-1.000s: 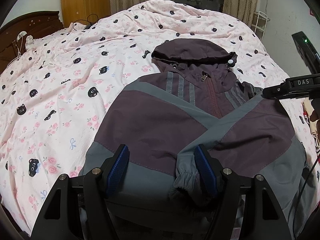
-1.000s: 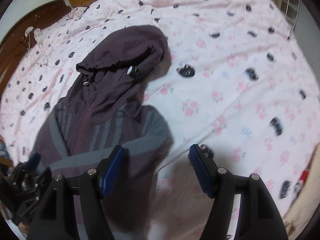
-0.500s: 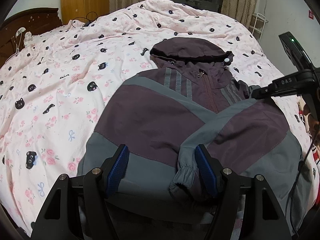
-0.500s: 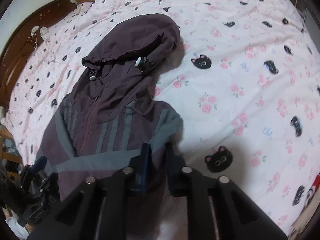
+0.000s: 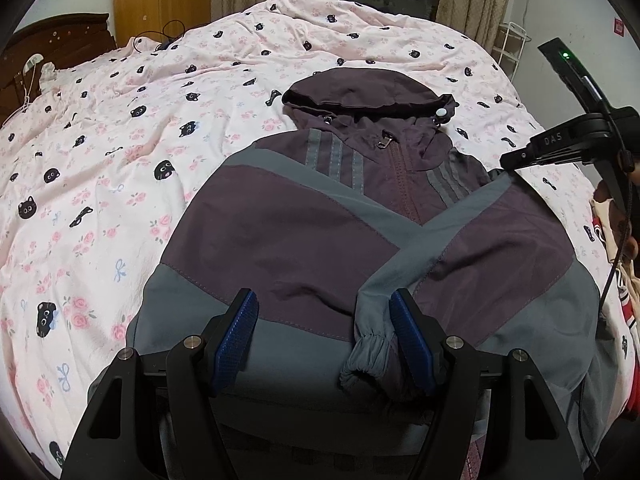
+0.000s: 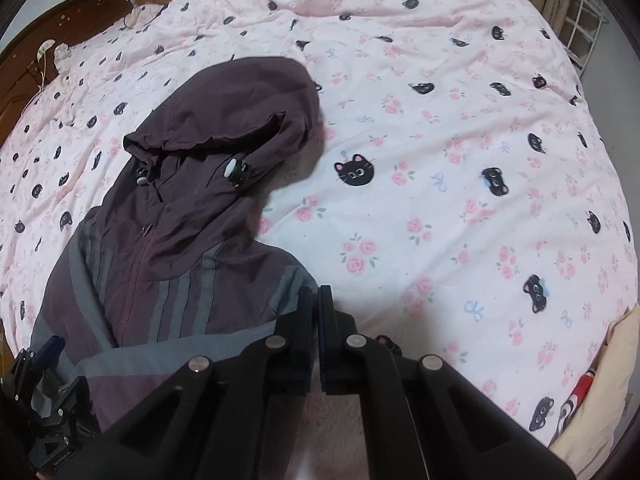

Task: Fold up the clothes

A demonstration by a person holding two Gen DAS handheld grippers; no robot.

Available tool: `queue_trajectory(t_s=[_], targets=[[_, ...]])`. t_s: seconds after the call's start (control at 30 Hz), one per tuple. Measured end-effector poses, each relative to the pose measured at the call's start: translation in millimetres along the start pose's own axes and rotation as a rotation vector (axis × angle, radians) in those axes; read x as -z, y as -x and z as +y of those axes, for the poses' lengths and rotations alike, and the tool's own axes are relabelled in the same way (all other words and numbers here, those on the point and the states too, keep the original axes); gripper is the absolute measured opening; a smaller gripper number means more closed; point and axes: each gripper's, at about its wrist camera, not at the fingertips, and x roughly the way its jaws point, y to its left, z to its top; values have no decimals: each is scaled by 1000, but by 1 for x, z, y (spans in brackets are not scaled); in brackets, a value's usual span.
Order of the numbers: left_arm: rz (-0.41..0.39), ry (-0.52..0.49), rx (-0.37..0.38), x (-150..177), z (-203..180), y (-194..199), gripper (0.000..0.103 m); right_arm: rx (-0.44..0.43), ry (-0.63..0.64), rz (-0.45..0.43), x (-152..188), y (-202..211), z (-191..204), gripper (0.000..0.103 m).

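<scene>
A purple and grey hooded jacket (image 5: 304,232) lies face up on the bed, both sleeves crossed over its front. An elastic cuff (image 5: 366,354) rests near the hem. My left gripper (image 5: 324,334) hovers open over the hem, blue pads (image 5: 236,332) on either side of the fabric, holding nothing. In the right wrist view the jacket (image 6: 172,240) fills the left half, hood towards the headboard. My right gripper (image 6: 318,294) is shut at the grey edge of the jacket's shoulder, pinching it. The same right gripper (image 5: 508,162) shows at that shoulder in the left wrist view.
The jacket lies on a pink duvet (image 5: 120,152) printed with black cats and roses. A dark wooden headboard (image 6: 48,28) stands at the far left. A cream and red cloth (image 6: 596,376) lies at the bed's right edge. A white wire rack (image 5: 510,46) stands by the curtains.
My right gripper went from wide open to shut at the jacket's shoulder edge. The left gripper stayed open over the hem and barely moved.
</scene>
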Motion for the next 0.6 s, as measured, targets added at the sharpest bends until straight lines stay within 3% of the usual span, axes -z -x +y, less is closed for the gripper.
queue_trajectory(t_s=[0.1,0.17,0.2,0.3,0.43,0.5,0.57,0.6], targets=[[-3,-2,-1,1,-1,1,64,23,-6,-13,-4,2,-2,16],[-4,-2,-3,1,-1,1,64,-37,-70,-41,-5,11,-14,70],[-5,-2,-4,1,-1,0,64,-67,-96,-48,-5,15,-19,78],[-7,-1,-7,1,-1,0,64,-122,-142,-46,-6,18,-30,78],[-8,-1,-7,1,-1,0,64,-127,-127,26,-8,3,-27,76],[-7,-2,-6,1,-1,0,64,-113,-107,63,-7,-6,-22,67],[-7,-2,-6,1,-1,0,64,-98,-85,99,-7,-16,-17,48],[-7,-2,-6,1,-1,0,64,-90,-75,117,-7,-20,-14,44]])
